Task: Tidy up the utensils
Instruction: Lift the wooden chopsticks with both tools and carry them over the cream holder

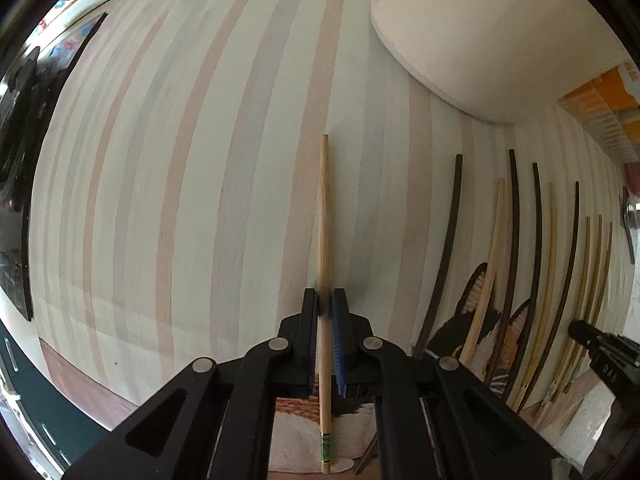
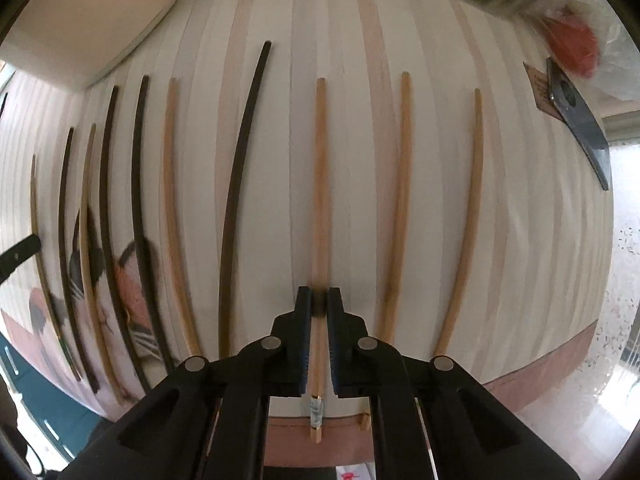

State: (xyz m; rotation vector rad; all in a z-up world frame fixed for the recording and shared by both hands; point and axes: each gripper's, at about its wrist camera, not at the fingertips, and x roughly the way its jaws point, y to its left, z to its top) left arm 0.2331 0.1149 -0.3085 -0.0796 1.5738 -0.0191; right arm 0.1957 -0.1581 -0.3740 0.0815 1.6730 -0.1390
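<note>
The left tongs [image 1: 324,300] are clenched on one pale chopstick [image 1: 323,216] lying on the striped bench [image 1: 180,200]. The right tongs [image 2: 319,300] squeeze another pale chopstick [image 2: 320,184] the same way. Both point down, probably so each stick can be lifted and sorted. More dark and pale sticks [image 2: 232,200] lie in a row toward nine o'clock of the right tongs. The stick between the right tips looks blurry. A white board [image 1: 480,40] at one o'clock is cut off.
</note>
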